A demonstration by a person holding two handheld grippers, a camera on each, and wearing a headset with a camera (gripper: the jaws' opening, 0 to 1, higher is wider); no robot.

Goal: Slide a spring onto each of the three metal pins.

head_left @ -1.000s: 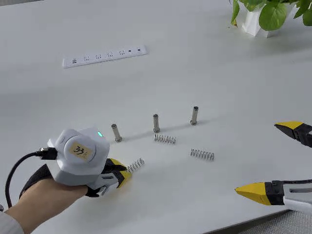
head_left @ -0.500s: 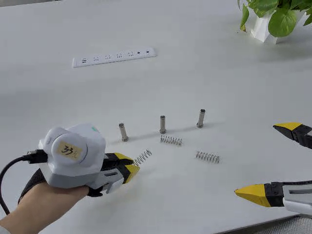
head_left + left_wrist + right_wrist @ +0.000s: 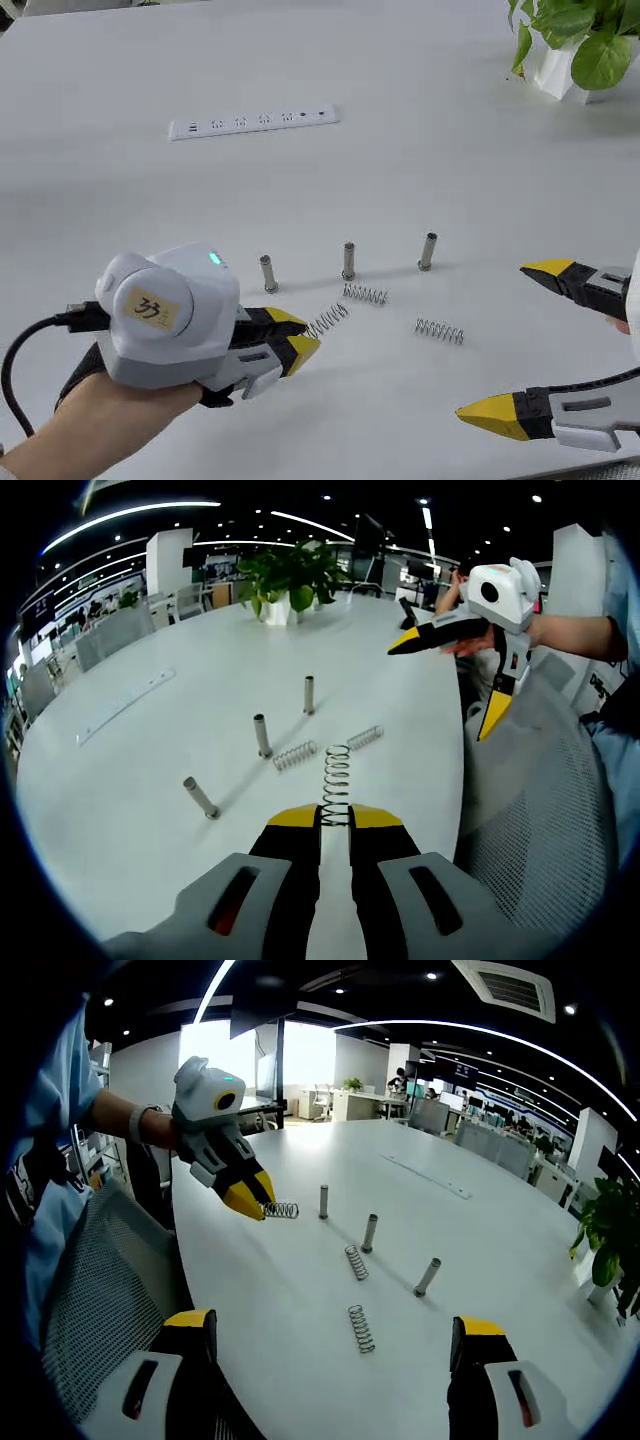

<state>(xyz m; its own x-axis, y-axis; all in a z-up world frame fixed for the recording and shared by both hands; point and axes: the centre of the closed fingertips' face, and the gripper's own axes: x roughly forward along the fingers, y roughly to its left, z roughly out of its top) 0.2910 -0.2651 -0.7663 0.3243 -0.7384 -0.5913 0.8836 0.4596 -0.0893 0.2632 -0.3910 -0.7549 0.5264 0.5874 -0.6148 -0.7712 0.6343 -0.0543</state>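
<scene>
Left gripper (image 3: 298, 350), clamped on a coiled steel spring (image 3: 327, 321), is nearing the upright metal pins (image 3: 348, 260) ahead; right gripper (image 3: 492, 340) is idling, jaws apart.

White housings, black jaws tipped in yellow.
The left gripper (image 3: 308, 345) carries a "33" sticker (image 3: 152, 310), green light (image 3: 214, 259) and black cable (image 3: 30, 345); the right gripper (image 3: 492, 340) matches; blue sleeve (image 3: 50, 1090).
</scene>
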